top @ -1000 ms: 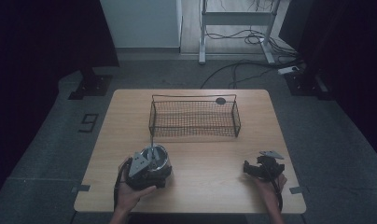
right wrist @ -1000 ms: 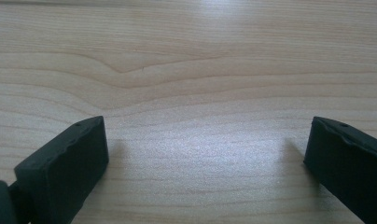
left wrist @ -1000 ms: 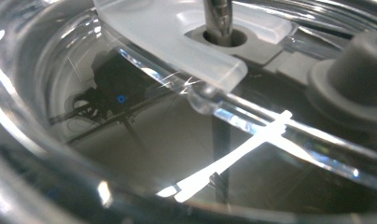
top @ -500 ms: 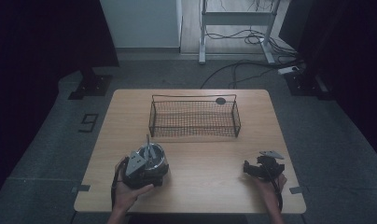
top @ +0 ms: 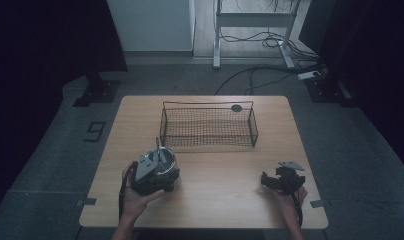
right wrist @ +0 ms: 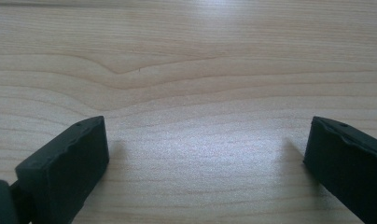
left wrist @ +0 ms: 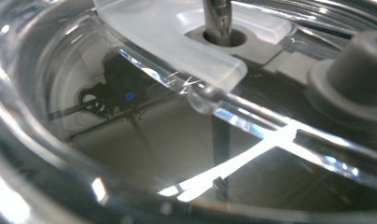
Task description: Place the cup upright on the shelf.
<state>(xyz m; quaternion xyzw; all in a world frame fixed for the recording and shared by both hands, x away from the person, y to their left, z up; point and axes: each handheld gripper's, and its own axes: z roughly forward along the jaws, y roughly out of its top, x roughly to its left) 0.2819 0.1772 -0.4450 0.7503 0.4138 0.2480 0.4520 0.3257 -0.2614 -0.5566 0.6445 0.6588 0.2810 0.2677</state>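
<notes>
A round clear glass container with a thin metal rod sticking up from it sits against my left gripper near the table's front left. In the left gripper view the glass is pressed close to the camera, with a frosted plastic piece and the rod through it; the jaws are hidden behind it. My right gripper rests at the front right. Its two black jaws stand wide apart over bare wood, with nothing between them.
A dark wire basket stands at the middle back of the wooden table. A small black disc lies just behind its right end. Cables and stand legs lie on the floor beyond the table.
The left hand has shifted the glass container slightly left and away from the front edge. The right gripper has stayed where it was.
</notes>
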